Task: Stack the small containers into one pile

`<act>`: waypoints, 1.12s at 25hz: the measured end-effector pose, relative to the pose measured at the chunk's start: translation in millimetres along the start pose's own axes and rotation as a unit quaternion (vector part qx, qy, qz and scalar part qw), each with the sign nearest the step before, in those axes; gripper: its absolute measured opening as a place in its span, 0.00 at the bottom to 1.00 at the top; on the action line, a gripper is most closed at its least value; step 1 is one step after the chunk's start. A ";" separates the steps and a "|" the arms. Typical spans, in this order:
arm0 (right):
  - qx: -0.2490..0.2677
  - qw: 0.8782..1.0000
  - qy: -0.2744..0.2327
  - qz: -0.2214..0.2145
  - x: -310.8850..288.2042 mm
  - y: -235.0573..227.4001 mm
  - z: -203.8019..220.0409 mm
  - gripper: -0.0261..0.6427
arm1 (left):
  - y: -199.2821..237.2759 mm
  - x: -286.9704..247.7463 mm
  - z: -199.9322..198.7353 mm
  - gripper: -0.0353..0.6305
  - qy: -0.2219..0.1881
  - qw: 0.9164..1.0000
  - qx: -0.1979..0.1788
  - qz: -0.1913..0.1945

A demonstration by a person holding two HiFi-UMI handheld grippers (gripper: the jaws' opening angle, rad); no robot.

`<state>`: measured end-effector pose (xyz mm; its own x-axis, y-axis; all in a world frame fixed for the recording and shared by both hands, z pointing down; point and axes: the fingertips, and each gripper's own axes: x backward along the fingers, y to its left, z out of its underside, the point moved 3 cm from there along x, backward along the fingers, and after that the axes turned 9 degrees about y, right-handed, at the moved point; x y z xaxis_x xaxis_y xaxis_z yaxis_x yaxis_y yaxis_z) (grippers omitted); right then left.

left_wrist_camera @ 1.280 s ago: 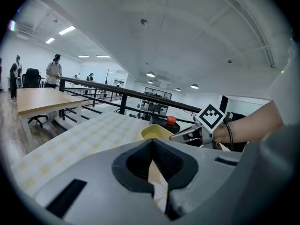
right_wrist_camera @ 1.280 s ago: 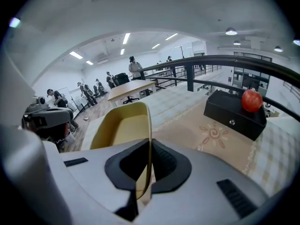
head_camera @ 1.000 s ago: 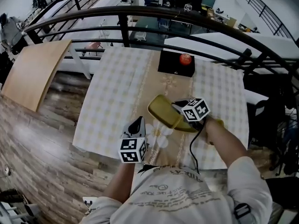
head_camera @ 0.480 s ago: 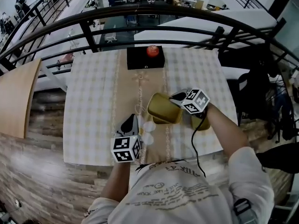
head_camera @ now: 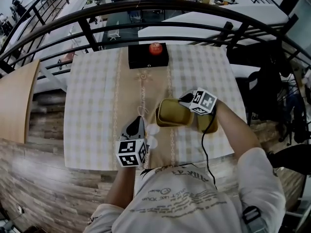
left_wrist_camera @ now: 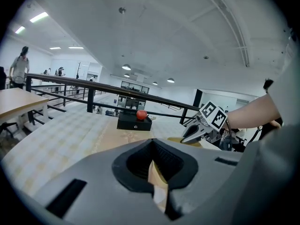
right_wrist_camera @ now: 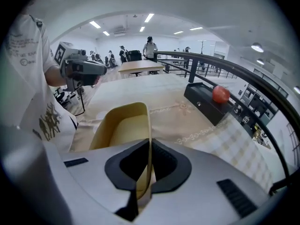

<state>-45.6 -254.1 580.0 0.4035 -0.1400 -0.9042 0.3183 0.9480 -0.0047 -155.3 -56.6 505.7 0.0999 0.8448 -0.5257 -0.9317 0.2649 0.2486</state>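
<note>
My right gripper [head_camera: 184, 102] is shut on the rim of a yellow rectangular container [head_camera: 171, 113], held just above the beige runner mid-table. In the right gripper view the container's thin wall [right_wrist_camera: 124, 130] is pinched between the jaws of that gripper [right_wrist_camera: 149, 165]. A second yellow container [head_camera: 207, 124] shows partly under my right wrist. My left gripper [head_camera: 138, 126] hovers near the table's front edge, beside small white pieces [head_camera: 152, 132]. Its jaws [left_wrist_camera: 157, 172] stand almost together, with a pale strip in the slit. I cannot tell whether anything is held there.
A black box [head_camera: 148, 57] with a red apple [head_camera: 155, 48] on it sits at the far end of the checked tablecloth [head_camera: 92, 110]. A dark curved railing [head_camera: 146, 6] runs behind the table. The table's front edge is close to my body.
The right gripper has brought the yellow container lower and more level, toward the table's middle. The left gripper has shifted slightly. My head view has swung, so the table now sits more centred.
</note>
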 end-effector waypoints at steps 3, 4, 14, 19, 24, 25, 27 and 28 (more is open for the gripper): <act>0.023 1.000 0.011 -0.017 -9.6 2.3 0.6 0.05 | 2.9 -0.7 2.8 0.06 0.004 1.000 0.005 -0.009; 0.029 0.999 0.013 -0.023 -12.6 3.6 0.5 0.05 | 3.6 -0.6 4.2 0.06 0.006 1.000 0.007 -0.013; 0.076 0.994 0.031 -0.077 -39.7 8.7 -4.4 0.05 | 9.0 -1.6 13.6 0.06 0.016 0.999 0.027 -0.040; 0.090 0.991 0.039 -0.095 -50.0 10.6 -5.0 0.05 | 12.0 -1.5 15.2 0.06 0.018 0.998 0.035 -0.052; 0.099 0.990 0.043 -0.094 -58.2 10.1 -4.1 0.05 | 11.5 -2.2 15.4 0.06 0.020 0.997 0.037 -0.058; 0.102 0.989 0.045 -0.092 -59.8 9.9 -3.4 0.05 | 11.4 -2.3 15.7 0.06 0.021 0.997 0.037 -0.059; 0.108 0.989 0.049 -0.087 -62.2 9.3 -1.4 0.05 | 11.0 -2.1 16.2 0.06 0.022 0.997 0.037 -0.060; 0.108 0.989 0.050 -0.084 -62.9 8.9 -0.4 0.05 | 10.7 -1.6 16.3 0.06 0.023 0.997 0.037 -0.061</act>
<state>-68.5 -236.7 636.6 0.2468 -0.2507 -0.9361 0.5544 0.8288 -0.0758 -159.8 -47.6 522.5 0.1929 0.7827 -0.5917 -0.8853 0.3989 0.2390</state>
